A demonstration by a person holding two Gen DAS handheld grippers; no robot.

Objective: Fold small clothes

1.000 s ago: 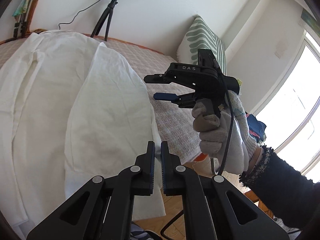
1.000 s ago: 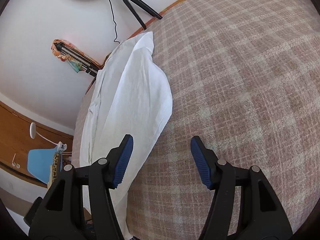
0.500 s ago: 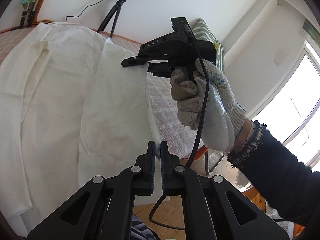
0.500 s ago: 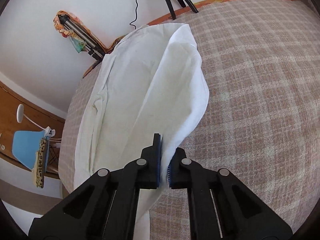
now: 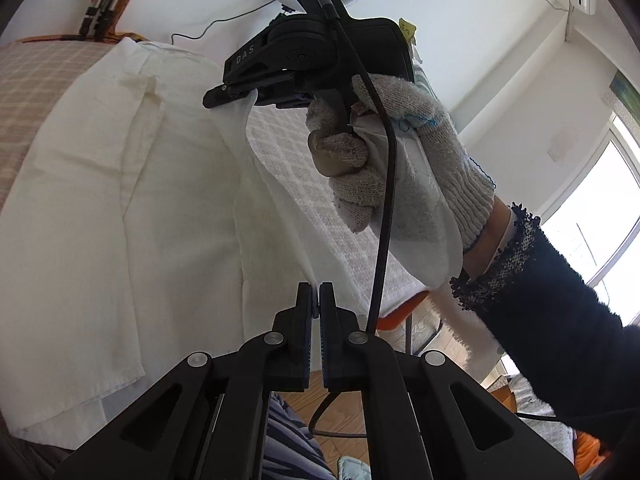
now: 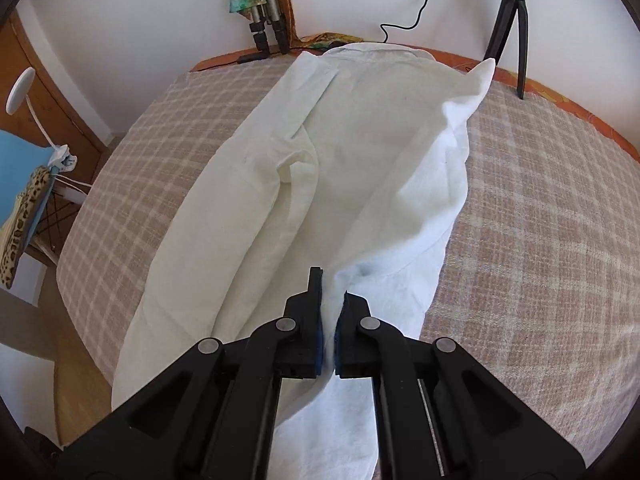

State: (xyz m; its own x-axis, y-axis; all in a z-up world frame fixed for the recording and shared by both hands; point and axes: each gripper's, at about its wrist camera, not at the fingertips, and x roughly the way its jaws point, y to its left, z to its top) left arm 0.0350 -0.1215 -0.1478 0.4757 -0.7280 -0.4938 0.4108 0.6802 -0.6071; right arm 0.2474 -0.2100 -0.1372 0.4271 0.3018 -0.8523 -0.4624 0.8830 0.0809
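A white garment lies spread on a plaid bed cover; it also shows in the right wrist view. My left gripper is shut on the garment's near right edge. My right gripper is shut on the same edge farther along and holds it lifted; in the left wrist view it is above the bed with cloth hanging from its tip. The lifted right side forms a raised fold between the two grippers.
A ring light tripod and a second tripod stand at the far wall. A chair with blue and leopard cloth is left of the bed. A window and wooden floor are on the right.
My right gripper has closed on the garment's right edge and lifted it up and toward the garment's middle. My left gripper stays shut on the near edge and has risen with it.
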